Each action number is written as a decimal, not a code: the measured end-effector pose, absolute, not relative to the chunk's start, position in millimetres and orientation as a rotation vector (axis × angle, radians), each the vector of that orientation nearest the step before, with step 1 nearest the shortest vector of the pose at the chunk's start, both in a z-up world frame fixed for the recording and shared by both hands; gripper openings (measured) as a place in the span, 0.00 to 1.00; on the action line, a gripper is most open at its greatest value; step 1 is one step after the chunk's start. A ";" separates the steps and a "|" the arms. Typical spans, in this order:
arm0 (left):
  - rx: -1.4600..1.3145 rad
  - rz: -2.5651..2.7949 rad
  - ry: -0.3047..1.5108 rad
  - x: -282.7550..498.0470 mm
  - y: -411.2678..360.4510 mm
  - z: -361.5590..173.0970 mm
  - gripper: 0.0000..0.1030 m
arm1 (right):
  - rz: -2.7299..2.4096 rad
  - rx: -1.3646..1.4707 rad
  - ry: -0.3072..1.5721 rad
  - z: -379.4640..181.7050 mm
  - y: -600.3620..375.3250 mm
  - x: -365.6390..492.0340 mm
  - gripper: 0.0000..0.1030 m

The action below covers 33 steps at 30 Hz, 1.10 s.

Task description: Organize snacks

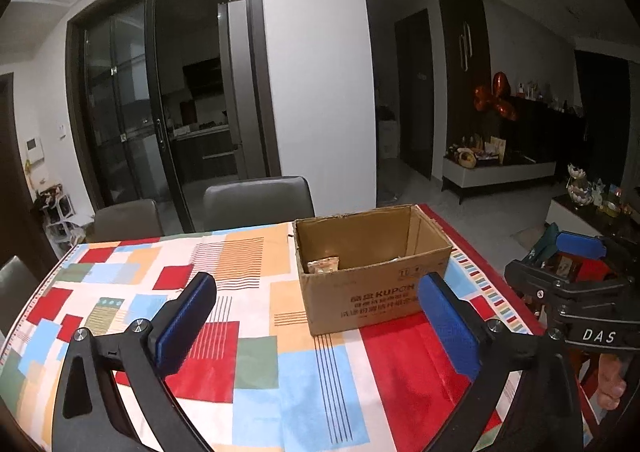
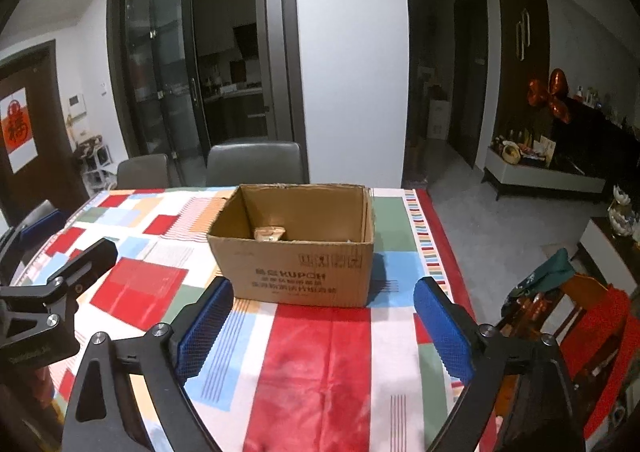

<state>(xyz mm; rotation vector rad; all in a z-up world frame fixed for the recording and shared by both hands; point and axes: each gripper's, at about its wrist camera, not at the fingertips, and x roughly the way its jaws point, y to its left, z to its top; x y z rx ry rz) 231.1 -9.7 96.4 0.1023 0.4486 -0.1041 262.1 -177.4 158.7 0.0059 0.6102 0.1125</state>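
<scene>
Two tools are in my hands, and both stand released with nothing between their blue pads: the left tool (image 1: pixel 316 326) and the right tool (image 2: pixel 324 326) each look along their fingers at the same cardboard box (image 2: pixel 296 248), held back from it over the desk (image 2: pixel 312 372). I judge that they hang apart from the box like this because whatever went in has been let go, and spread jaws are ready for the next pick.

One box is all I count, open-topped with printed lettering on its near face, set toward the far right part of the patterned cloth, close enough to the edge that either tool can drop things over its rim. Inside it I count one snack packet (image 2: pixel 271 233), pale and crinkled, lying on the bottom against the back wall; something pale shows at the right inner corner too, but it is too small for me to call. No other snack lies on the cloth in either view, so I judge that the sorting is either nearly done or that the remaining snacks sit out of sight.

Two grey chairs (image 2: pixel 256 162) stand pushed in at the far side of the desk. In the left wrist view the right tool shows at the edge, its pads also apart.
</scene>
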 end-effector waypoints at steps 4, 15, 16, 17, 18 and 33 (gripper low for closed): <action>0.096 -0.083 0.425 210.3 -5.8 97.3 1.00 | 0.095 0.001 0.577 161.3 -176.9 240.0 0.90; 0.097 -0.101 0.414 173.0 -8.4 95.6 1.00 | 0.078 0.002 0.530 166.2 -182.0 201.7 0.90; 0.096 -0.101 0.413 170.4 -8.4 95.4 1.00 | 0.075 0.004 0.528 166.4 -182.9 199.6 0.90; 0.093 -0.102 0.413 167.1 -7.9 94.6 1.00 | 0.073 0.006 0.525 166.7 -184.0 196.9 0.90; 0.091 -0.105 0.414 165.2 -8.0 94.2 1.00 | 0.073 0.007 0.523 167.1 -185.1 195.1 0.90; 0.085 -0.090 0.418 156.6 -6.0 85.1 1.00 | 0.058 0.001 0.514 163.1 -184.7 177.8 0.90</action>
